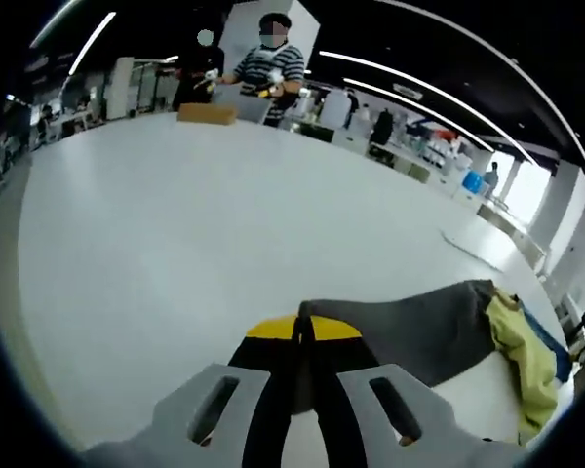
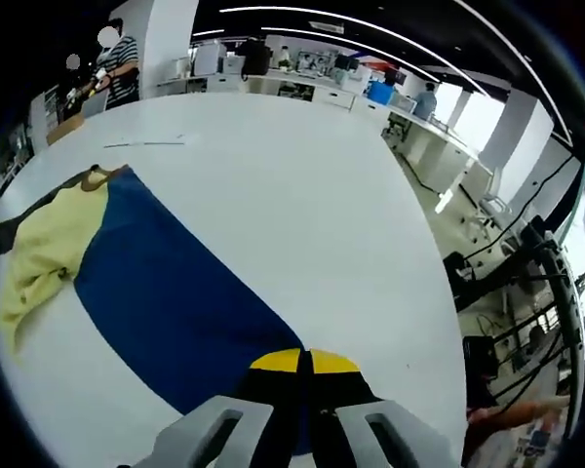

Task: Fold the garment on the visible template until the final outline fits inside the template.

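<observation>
Between both tongs' point(image 2: 303, 361) closed tips, garment point(image 2: 166, 283).

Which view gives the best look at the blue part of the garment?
The right gripper view: the blue part spreads flat across the white table beside the yellow part. The left gripper view catches a blue sliver behind yellow cloth.

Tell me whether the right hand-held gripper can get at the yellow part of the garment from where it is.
Probably yes. The right hand-held gripper looks shut on the blue panel, and the yellow part lies uncovered further along the same cloth, with only bare white table around it.
</observation>
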`<state>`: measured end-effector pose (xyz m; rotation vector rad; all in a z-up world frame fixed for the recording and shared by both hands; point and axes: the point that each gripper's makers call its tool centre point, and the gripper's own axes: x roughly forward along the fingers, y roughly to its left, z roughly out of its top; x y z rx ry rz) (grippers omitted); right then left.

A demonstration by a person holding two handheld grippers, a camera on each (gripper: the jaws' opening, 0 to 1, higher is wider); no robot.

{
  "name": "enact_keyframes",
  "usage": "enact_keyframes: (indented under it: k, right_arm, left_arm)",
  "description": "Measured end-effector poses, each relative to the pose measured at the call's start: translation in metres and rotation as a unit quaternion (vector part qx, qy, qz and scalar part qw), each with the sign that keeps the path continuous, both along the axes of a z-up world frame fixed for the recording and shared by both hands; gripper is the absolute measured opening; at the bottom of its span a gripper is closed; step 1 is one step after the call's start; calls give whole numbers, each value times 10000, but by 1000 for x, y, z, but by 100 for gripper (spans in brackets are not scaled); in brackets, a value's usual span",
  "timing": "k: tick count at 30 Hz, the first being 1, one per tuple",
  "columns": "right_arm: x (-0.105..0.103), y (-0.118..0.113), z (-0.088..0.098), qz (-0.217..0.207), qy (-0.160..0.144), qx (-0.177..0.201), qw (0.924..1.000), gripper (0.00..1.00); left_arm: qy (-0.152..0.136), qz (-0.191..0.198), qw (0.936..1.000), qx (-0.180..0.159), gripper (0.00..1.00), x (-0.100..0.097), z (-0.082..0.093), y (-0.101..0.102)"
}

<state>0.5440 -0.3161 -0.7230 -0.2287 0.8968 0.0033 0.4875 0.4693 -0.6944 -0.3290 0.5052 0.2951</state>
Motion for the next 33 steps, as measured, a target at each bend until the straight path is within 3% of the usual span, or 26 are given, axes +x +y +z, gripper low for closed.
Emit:
enact_keyframes:
  k: [8,11,15,19,23,26,28,31,33]
  right_arm:
    - [-1,-6,5,-122,-42,20,9999,0]
    - [-3,-5,11,-128,-121,81,9998,13]
    - [-5,7,18,94,-220,237,9994,32]
    - [-9,26,19,250,-233,602,9976,52]
    - [-12,48,24,479,-276,888,9945,66]
    - [-14,62,27,646,-312,1046,9919,80]
    - [-14,74,32,807,-388,1139,9894,90]
    - [-16,93,38,988,-455,1322,9852,97]
    - [-18,107,41,1119,-476,1476,9816,99]
  left_arm:
    - [187,-461,9967,637,5,-1,-2,-3]
    - [170,-710,9932,910,13,2,2,-5]
    - [-26,-973,9912,894,28,8,7,-13]
    - [-156,-1512,9815,1167,41,12,14,-26]
    - [-209,-1933,9757,1011,58,13,14,-46]
    - [-488,-2141,9744,489,68,13,23,-66]
    - [-500,-2307,9696,642,73,13,26,-71]
    - [-602,-2414,9672,503,81,13,30,-79]
    - [-673,-2536,9632,589,87,13,34,-85]
